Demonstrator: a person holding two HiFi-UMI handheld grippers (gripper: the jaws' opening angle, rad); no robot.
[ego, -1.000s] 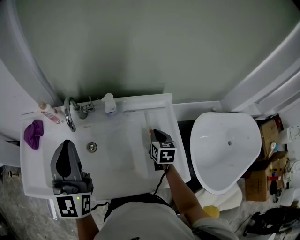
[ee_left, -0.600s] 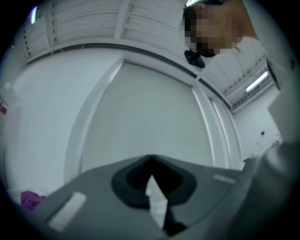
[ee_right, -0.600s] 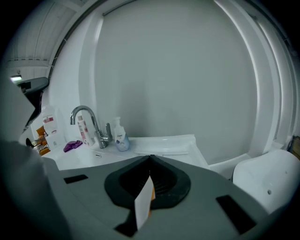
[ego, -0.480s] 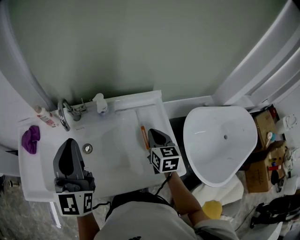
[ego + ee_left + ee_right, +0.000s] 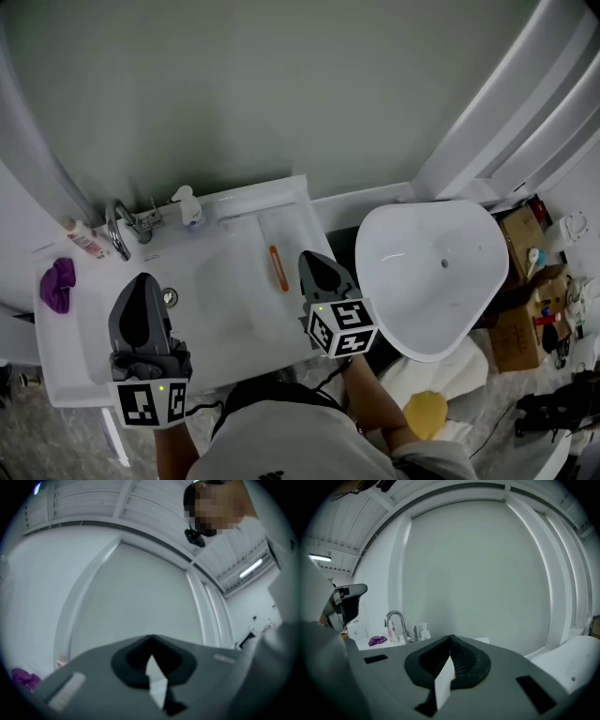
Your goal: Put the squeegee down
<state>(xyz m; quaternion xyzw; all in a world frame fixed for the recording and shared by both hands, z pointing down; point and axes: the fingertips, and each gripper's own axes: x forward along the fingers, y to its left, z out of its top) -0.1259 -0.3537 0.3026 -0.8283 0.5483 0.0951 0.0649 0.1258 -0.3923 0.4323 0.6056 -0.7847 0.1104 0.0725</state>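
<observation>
**tilefan:** ok so where's the squeegee (image 5: 277, 268) at right now?

**mopguy:** It's lying flat on the right-hand ledge of the white washbasin (image 5: 225, 309). From the head view it's just a thin orange strip. It sits just to the left of the right gripper (image 5: 314, 262)'s jaws, near the tips but not touching them. Nothing's holding it.

**tilefan:** and the jaws?

**mopguy:** The right ones are pressed together with nothing in them; in the right gripper view you can see the pads meeting. Same deal with the left gripper (image 5: 141, 283): its jaws are closed on nothing, and the tips meet in front of a plain pale wall in its own view.

**tilefan:** what else is around?

**mopguy:** The drain (image 5: 170, 297) is just right of the left jaws. Ahead of those jaws there's the faucet (image 5: 117, 230), with a soap pump (image 5: 190, 206) further to the right of it. A small bottle (image 5: 82, 237) and a purple cloth (image 5: 58, 284) sit off to the left of the left jaws, on the basin's edge. Over on the right of the right jaws there's a big white tub (image 5: 431, 272), separate from the washbasin.
</observation>
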